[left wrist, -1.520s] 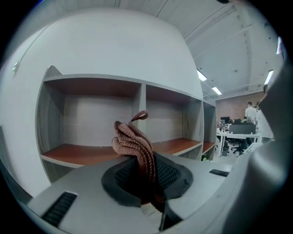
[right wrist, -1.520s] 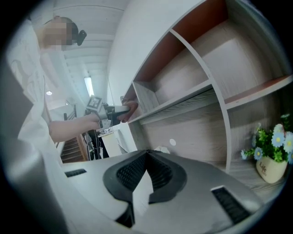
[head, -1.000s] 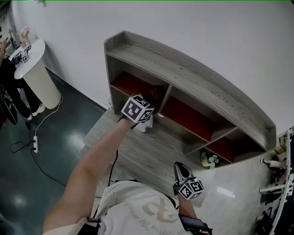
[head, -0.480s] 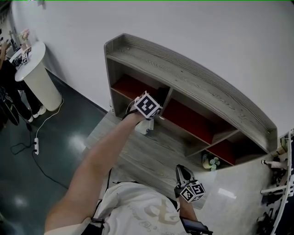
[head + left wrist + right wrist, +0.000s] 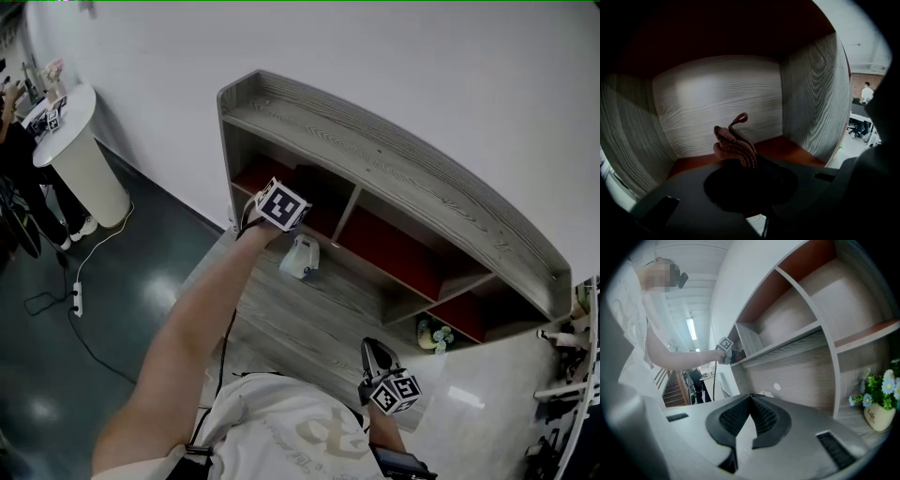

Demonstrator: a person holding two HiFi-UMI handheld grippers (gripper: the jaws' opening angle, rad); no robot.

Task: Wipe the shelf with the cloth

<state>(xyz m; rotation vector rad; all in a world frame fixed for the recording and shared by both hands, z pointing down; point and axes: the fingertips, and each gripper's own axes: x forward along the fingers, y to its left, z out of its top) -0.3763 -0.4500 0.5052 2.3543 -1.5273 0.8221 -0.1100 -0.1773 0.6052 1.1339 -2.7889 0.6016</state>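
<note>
— What's furthest left?
— A round white table (image 5: 67, 122) by the wall, well apart from the shelf (image 5: 394, 159).
— And your left gripper?
— My left gripper (image 5: 743, 165) reaches into the shelf's leftmost compartment, the one with the red floor. Its jaws are clamped on the cloth (image 5: 734, 143), a brownish ribbed bundle. The cloth sticks up out of the jaws with a small loop on top, in front of the grey back panel.
— Does the cloth touch the red floor?
— I cannot tell; my gripper's body hides its lower part.
— What is right of that arm?
— A small white object (image 5: 301, 257) on the low ledge (image 5: 281, 309), on the near side of the divider between the left and middle compartments. Further right, a flower pot (image 5: 432, 330) stands by the shelf's right end.
— Your right gripper?
— My right gripper (image 5: 751, 403) hangs near my body, well apart from the shelf. Its jaws are pressed together with nothing between them.
</note>
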